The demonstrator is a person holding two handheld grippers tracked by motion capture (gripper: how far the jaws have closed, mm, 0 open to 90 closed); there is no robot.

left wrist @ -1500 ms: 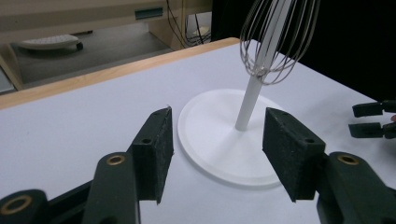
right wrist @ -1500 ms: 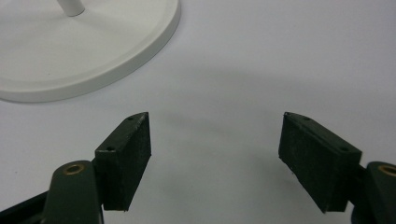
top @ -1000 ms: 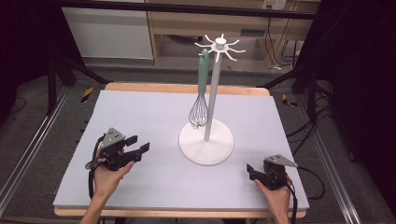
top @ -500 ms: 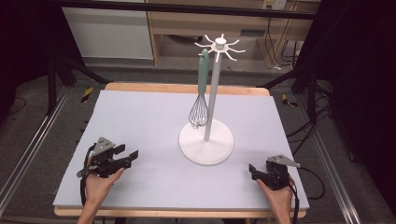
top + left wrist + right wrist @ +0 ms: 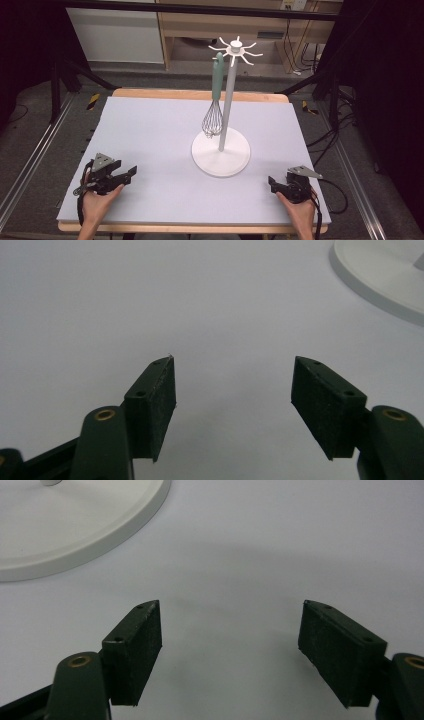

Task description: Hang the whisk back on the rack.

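The green-handled wire whisk (image 5: 215, 102) hangs on the white hook stand (image 5: 221, 150) mid-table (image 5: 150, 125), well apart from the empty, opening left tool (image 5: 131, 173) and released right tool (image 5: 270, 181); a careless reach could tip the stand.

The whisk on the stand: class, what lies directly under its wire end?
The whisk hangs from a hook of the white stand, its wire end just above the stand's round base. Whether the wires touch the base cannot be told.
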